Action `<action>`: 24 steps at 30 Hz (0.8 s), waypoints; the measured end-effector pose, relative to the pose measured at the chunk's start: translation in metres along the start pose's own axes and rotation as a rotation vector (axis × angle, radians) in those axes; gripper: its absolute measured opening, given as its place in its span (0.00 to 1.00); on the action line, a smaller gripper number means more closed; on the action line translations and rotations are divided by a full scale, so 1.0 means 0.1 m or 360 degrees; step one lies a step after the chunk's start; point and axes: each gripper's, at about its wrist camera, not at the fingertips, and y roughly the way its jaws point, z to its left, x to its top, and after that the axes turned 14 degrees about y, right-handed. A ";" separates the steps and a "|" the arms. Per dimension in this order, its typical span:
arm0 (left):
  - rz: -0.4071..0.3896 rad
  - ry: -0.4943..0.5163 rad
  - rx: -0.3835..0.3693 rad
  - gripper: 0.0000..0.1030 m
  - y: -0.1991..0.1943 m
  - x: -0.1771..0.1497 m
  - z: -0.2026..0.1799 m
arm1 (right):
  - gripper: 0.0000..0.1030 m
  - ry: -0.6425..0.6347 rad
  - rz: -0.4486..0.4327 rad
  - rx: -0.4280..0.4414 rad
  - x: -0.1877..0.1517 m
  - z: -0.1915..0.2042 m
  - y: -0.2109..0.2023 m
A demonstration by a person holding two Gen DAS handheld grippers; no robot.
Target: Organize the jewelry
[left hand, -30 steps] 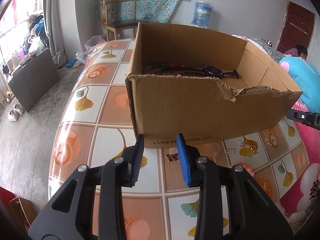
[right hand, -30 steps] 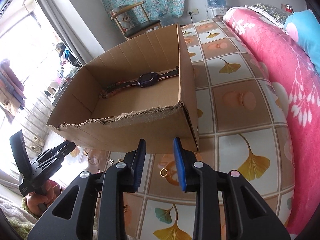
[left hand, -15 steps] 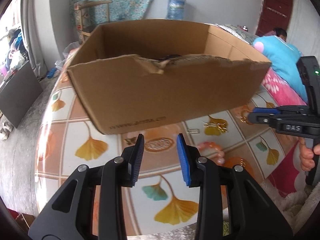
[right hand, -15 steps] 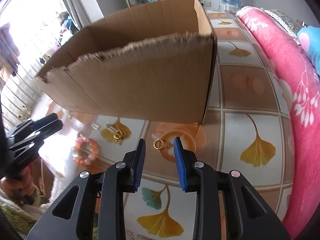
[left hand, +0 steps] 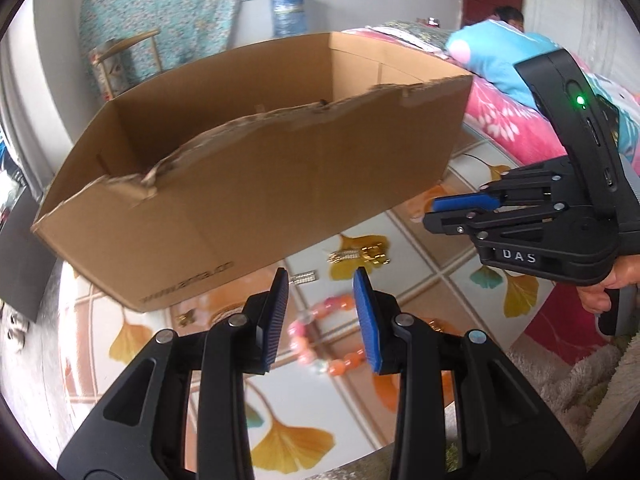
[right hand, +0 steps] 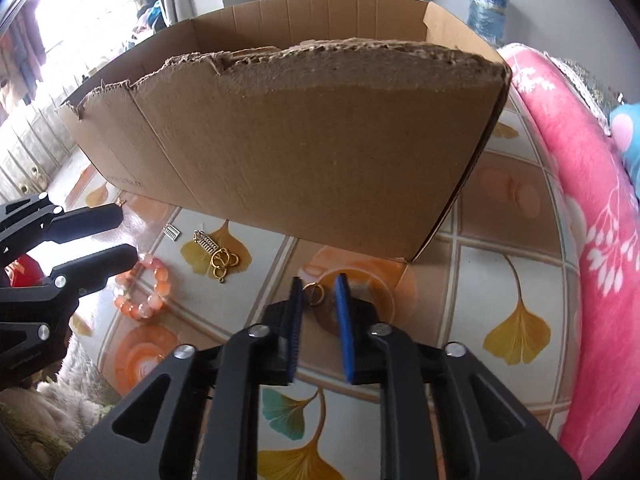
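My right gripper [right hand: 317, 287], jaws parted and empty, frames a small gold ring [right hand: 313, 293] on the glossy ginkgo-leaf tablecloth [right hand: 516, 280] near the torn brown cardboard box [right hand: 304, 152], while my left gripper [left hand: 320, 284], open and empty, hovers over a glassy orange-pink bead bracelet [left hand: 320, 336].

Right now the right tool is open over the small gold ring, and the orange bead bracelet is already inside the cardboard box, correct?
Not quite. The right tool is open over the small gold ring, but the orange bead bracelet is not inside the cardboard box. The right wrist view shows it lying on the tablecloth in front of the box, by the left tool.
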 end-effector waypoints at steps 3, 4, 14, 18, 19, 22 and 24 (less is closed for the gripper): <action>0.0006 0.0025 -0.0028 0.31 0.04 0.05 -0.06 | 0.10 0.0002 0.0006 0.0026 0.00 -0.03 -0.01; 0.0011 0.0028 -0.0039 0.31 0.05 0.06 -0.08 | 0.10 0.0015 0.0006 0.0030 0.01 -0.06 -0.02; 0.0033 0.0057 -0.0129 0.23 0.20 0.20 -0.14 | 0.10 0.0134 0.0002 0.0053 -0.02 -0.36 -0.10; 0.0077 0.0071 -0.0124 0.14 0.29 0.24 -0.16 | 0.10 0.0132 -0.0008 0.0058 -0.03 -0.39 -0.12; 0.0084 0.0063 -0.0129 0.13 0.32 0.24 -0.16 | 0.10 0.0132 -0.0009 0.0061 -0.03 -0.37 -0.10; 0.0114 0.0044 -0.0138 0.11 0.38 0.25 -0.15 | 0.10 0.0141 -0.0008 0.0078 -0.02 -0.36 -0.08; 0.0135 0.0028 -0.0146 0.11 0.41 0.24 -0.13 | 0.10 0.0142 -0.0009 0.0086 -0.05 -0.35 -0.07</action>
